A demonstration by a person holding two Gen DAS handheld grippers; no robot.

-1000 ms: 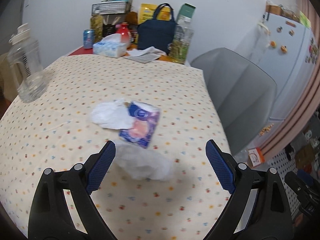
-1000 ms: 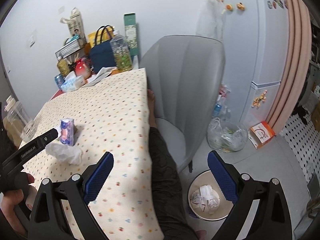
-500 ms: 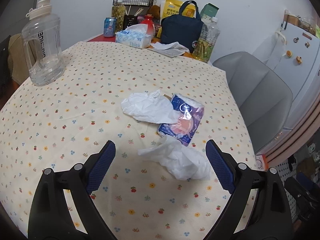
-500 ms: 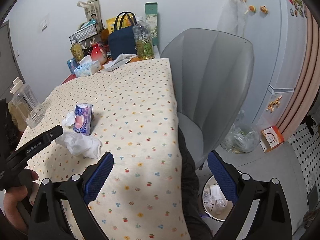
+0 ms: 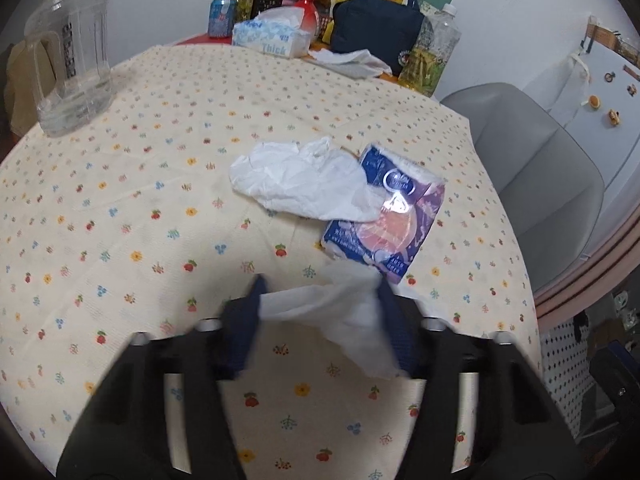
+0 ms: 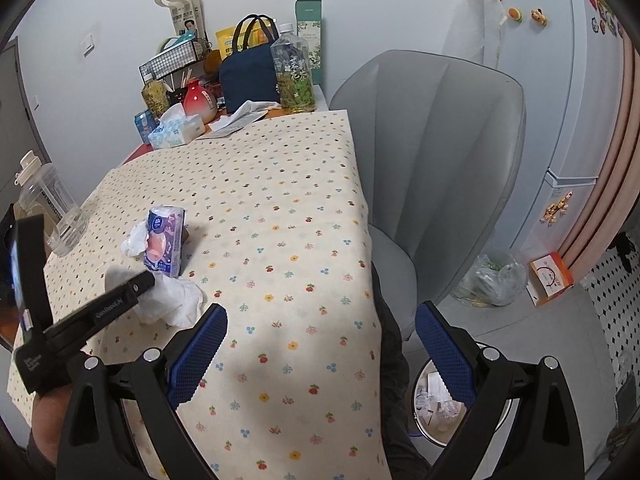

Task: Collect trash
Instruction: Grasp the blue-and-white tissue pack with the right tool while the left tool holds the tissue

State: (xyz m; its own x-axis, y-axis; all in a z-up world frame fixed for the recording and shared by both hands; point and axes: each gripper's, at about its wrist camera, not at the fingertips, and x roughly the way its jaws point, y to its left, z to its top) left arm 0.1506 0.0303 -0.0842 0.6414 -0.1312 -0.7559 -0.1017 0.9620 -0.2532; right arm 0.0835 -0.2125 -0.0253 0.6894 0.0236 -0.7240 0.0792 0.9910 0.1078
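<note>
While my left hand-held gripper (image 5: 320, 300) sat low over the bench (image 5: 120, 208), its two blue fingers (image 5: 240, 336) had drawn in narrow on either side of a crumpled white tissue (image 5: 340, 316), which was pinched between them at the near edge of the floral cloth. The motion blur on the fingers made it hard to tell how firmly the pads pressed, but the tissue bridged from one finger to the other and bunched up against the right one.

Just beyond it lay a purple tissue pack (image 5: 386, 218), flat on the cloth, and a second crumpled tissue (image 5: 304, 184) rested against the pack's left side, overlapping its corner. A clear water jug (image 5: 72, 52) stood far off at the left edge of the bench, and a blue tissue box (image 5: 272, 38) sat at the back among bottles and a navy lunch bag (image 5: 378, 26).

My right hand-held gripper (image 6: 320, 352) hung with its jaws wide and nothing between them, out over the bench's right-hand edge. From that side I could see the left tool (a black arm with white lettering) lying across the same tissue (image 6: 172, 300), with the tissue pack (image 6: 166, 242) just behind it. Down on the floor, beside the grey chair (image 6: 432, 168), stood a round trash bin (image 6: 436, 404) with some white scraps already in it.
</note>
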